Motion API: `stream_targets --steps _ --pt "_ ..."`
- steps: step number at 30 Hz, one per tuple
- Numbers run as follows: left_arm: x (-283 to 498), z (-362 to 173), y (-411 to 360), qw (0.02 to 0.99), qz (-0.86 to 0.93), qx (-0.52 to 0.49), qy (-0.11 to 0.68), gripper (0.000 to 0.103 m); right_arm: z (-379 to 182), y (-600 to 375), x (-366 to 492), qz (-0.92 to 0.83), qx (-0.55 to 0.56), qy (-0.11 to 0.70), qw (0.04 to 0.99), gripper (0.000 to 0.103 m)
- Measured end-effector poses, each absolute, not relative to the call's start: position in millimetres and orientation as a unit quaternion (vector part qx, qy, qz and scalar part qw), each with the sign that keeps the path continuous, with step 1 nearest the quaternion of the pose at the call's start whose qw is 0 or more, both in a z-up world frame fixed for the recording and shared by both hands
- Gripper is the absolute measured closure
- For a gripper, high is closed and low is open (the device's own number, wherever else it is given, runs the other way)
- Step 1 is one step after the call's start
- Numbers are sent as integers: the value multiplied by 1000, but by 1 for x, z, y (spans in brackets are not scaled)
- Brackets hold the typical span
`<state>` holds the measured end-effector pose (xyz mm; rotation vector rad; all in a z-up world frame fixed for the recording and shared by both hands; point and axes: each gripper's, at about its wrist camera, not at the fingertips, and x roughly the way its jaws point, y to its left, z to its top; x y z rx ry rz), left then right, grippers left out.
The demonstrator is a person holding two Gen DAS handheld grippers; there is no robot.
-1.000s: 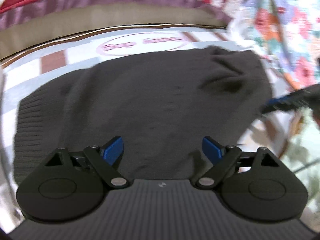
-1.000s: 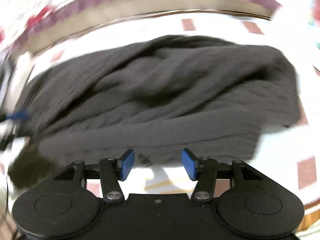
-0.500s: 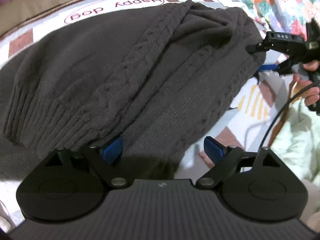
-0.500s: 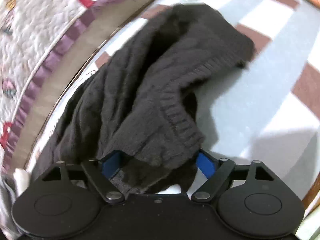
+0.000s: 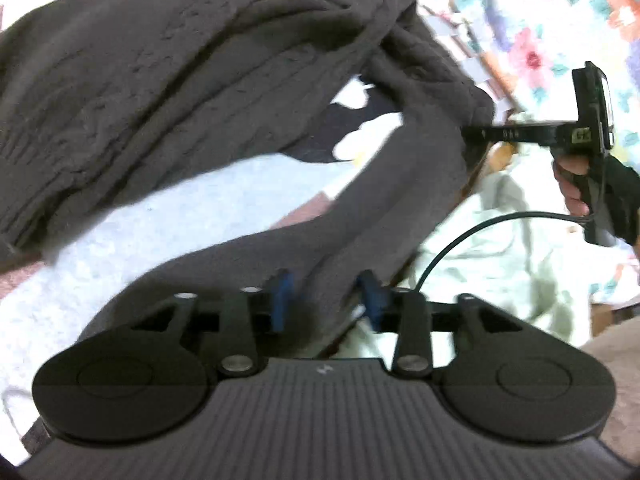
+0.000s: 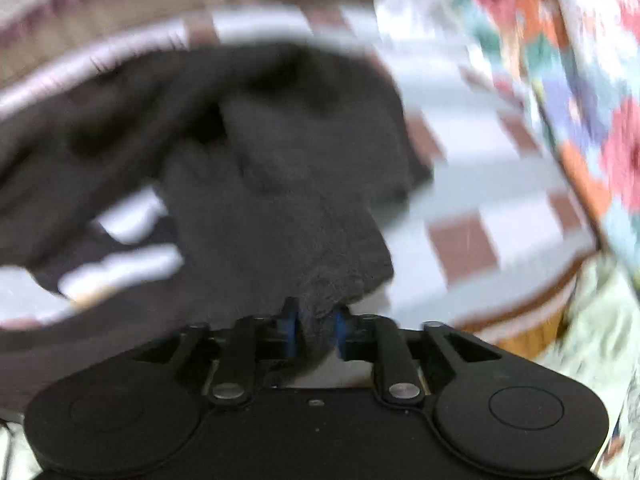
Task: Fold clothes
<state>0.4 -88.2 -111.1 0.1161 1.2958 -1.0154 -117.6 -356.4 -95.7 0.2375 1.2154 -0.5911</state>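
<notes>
Sweater (image 5: pixel 168 92), a dark grey cable knit with ribbed hem, lies bunched on a checked sheet (image 5: pixel 160 216) of pale blue, white and brown squares, its left side running out of frame and part of the sheet's printed lettering cut off at the top edge. In the left wrist view the left gripper (image 5: pixel 326 300) has just been closing, its blue pads clamped on a strip of the knit. Only this view shows a person's hand (image 5: pixel 576 188) at far right holding the right gripper's handle, and a black cable (image 5: pixel 480 228) over pale green cloth (image 5: pixel 512 256). The right wrist view, heavily blurred, shows the right gripper (image 6: pixel 316 330), also just closing, pinching a fold of knit; floral fabric (image 6: pixel 580 80) fills its right edge.
</notes>
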Motion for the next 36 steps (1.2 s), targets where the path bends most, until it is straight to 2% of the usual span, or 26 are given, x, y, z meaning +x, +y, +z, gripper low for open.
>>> stream_targets --steps 1,5,7,10,13,16,19,21,23,26,28,34,36 --pt "3 -108 -85 688 -445 51 570 56 -94 -354 -117 -272 106 565 772 74" --pt "19 -84 -63 745 -424 18 515 45 -50 -349 -109 -271 89 516 808 52" --pt "25 -73 -58 788 -394 22 473 41 -27 -351 -97 -240 127 473 838 52" --pt "29 -69 -58 849 -331 67 406 26 -21 -345 -73 -163 187 458 854 52" --pt "35 -84 -63 874 -283 110 379 26 -30 -330 -32 -69 204 466 858 54" --pt "47 -106 -79 870 -269 135 391 24 -42 -314 11 -3 190 482 855 56" --pt "51 -122 -105 859 -250 225 385 24 -52 -313 52 22 178 500 848 56" --pt "63 -123 -107 858 -244 221 394 34 -58 -317 73 25 184 510 840 56" --pt "79 -118 -97 861 -237 185 410 62 -67 -324 87 27 198 514 834 55" --pt "97 -106 -82 866 -244 133 416 84 -75 -332 96 34 226 507 831 55" --pt "104 -99 -73 870 -251 99 411 92 -82 -338 99 33 244 501 830 53" --pt "104 -73 -56 879 -281 20 385 93 -98 -353 103 15 323 493 808 52" --pt "104 -69 -54 878 -291 8 379 93 -99 -359 109 15 343 483 805 48"
